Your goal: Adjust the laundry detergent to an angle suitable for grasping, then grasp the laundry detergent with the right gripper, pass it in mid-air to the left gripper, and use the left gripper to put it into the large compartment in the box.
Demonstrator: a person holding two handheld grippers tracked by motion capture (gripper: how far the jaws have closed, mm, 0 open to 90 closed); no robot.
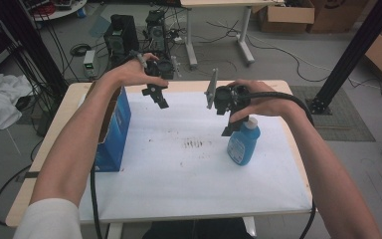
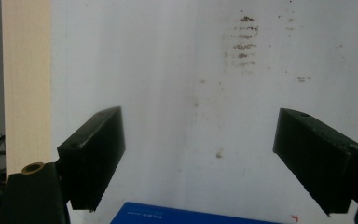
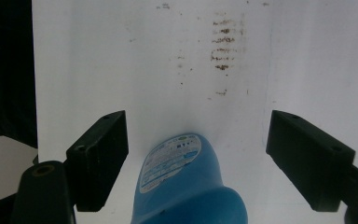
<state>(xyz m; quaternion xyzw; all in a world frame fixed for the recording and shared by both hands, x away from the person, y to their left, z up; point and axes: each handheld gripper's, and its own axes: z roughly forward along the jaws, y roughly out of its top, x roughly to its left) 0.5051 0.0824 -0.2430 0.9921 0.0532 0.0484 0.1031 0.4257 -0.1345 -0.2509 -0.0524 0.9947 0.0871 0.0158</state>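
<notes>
A blue plastic bottle [image 1: 242,144] with a white cap stands upright on the white sheet [image 1: 189,164] at the right. My right gripper [image 1: 229,130] hangs just above and behind its cap, open; in the right gripper view the bottle [image 3: 186,186] rises between my wide-apart jaws without touching them. A tall blue box [image 1: 112,132] stands at the sheet's left edge. My left gripper [image 1: 160,99] is held high at the back, to the right of the box, open and empty. The box's top edge [image 2: 191,216] shows low in the left gripper view.
The sheet carries a patch of brown smears [image 1: 195,144] in the middle. Wooden table edge [image 1: 45,149] runs along the left. Beyond the table stand computer towers [image 1: 122,32], cables and cardboard boxes [image 1: 286,15]; a black frame post [image 1: 350,52] rises at the right.
</notes>
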